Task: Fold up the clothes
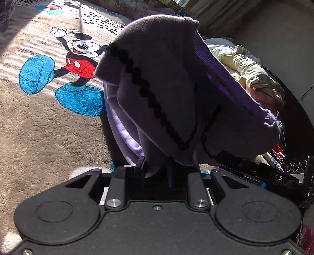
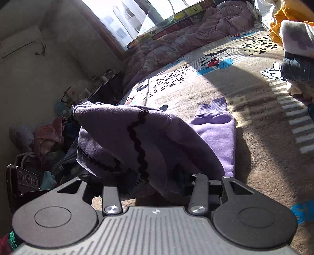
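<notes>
Purple fleece, one garment (image 1: 161, 94) trimmed with black zigzag braid, is raised above a bed covered by a tan cartoon-mouse blanket (image 1: 39, 127). The left gripper (image 1: 156, 168) has its fingers drawn close together with a fold of the garment pinched between them at the cloth's lower edge; the rest of the cloth bulges up and forward over the fingers. The right gripper (image 2: 159, 180) has its fingers set wider apart, and cloth drapes down into the gap; the fabric hides the pads, so whether they press on it cannot be told. Only the right wrist view shows a ribbed lilac cuff (image 2: 214, 109) lying on the blanket beyond the fingers, a window (image 2: 137, 17), a rumpled mauve quilt (image 2: 196, 33) and a stack of clothes (image 2: 294, 49) at the far right. Only the left wrist view shows a heap of pale yellow laundry (image 1: 249, 66) to the right of the garment. Count: one garment held, two grippers, each visible at the edge of the other's view.
</notes>
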`<state>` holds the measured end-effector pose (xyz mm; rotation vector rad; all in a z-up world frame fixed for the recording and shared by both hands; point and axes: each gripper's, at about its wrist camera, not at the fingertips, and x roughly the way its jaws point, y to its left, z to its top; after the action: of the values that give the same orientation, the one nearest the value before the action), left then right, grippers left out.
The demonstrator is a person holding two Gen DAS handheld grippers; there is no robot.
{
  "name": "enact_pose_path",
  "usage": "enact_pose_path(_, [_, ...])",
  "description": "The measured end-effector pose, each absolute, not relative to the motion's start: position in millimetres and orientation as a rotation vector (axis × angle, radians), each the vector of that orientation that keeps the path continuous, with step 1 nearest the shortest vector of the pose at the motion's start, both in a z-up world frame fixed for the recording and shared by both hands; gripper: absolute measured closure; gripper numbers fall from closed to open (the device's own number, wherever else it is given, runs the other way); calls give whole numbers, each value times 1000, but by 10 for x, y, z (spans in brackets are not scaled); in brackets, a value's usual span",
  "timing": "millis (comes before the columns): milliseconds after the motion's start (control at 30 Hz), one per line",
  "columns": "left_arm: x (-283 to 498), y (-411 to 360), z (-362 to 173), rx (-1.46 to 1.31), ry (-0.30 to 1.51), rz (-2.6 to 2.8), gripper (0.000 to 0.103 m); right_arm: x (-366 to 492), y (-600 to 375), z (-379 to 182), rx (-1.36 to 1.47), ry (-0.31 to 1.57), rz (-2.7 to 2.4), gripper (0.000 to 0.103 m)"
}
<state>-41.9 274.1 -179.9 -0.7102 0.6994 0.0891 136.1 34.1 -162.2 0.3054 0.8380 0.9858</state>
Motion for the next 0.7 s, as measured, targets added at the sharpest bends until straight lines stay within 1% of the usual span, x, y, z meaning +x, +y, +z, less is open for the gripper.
enact_pose_path(33, [-526, 2707, -1826, -734, 721, 95, 75, 1271, 266, -1660, 297, 852, 975, 59])
enact_pose_path(67, [-634, 2672, -1850, -760, 742, 97, 71, 1177, 185, -1700, 288, 867, 963, 59])
enact_pose_path(133, [-852, 2594, -1871, -816, 781, 86, 55, 989, 3, -1796, 273, 903, 938, 59])
enact_pose_path(200, [-1074, 2483, -1838, -841, 807, 61, 51, 849, -194, -1892, 275, 938, 907, 57])
enact_pose_path(233, [-1173, 2439, -1819, -849, 818, 51, 50, 784, -317, -1951, 286, 965, 884, 51])
enact_pose_path(300, [-1368, 2375, -1761, -861, 825, 39, 48, 668, -561, -2068, 311, 1021, 839, 46])
enact_pose_path(400, [-1625, 2367, -1635, -888, 795, 40, 44, 561, -966, -2222, 411, 1093, 757, 45])
enact_pose_path(533, [-1771, 2428, -1481, -879, 719, 98, 43, 496, -1444, -2316, 618, 1102, 641, 42])
enact_pose_path(600, [-1679, 2438, -1459, -829, 705, 159, 43, 490, -1468, -2293, 650, 1078, 636, 42])
enact_pose_path(700, [-1457, 2426, -1545, -746, 711, 265, 43, 502, -1244, -2193, 607, 1039, 670, 42])
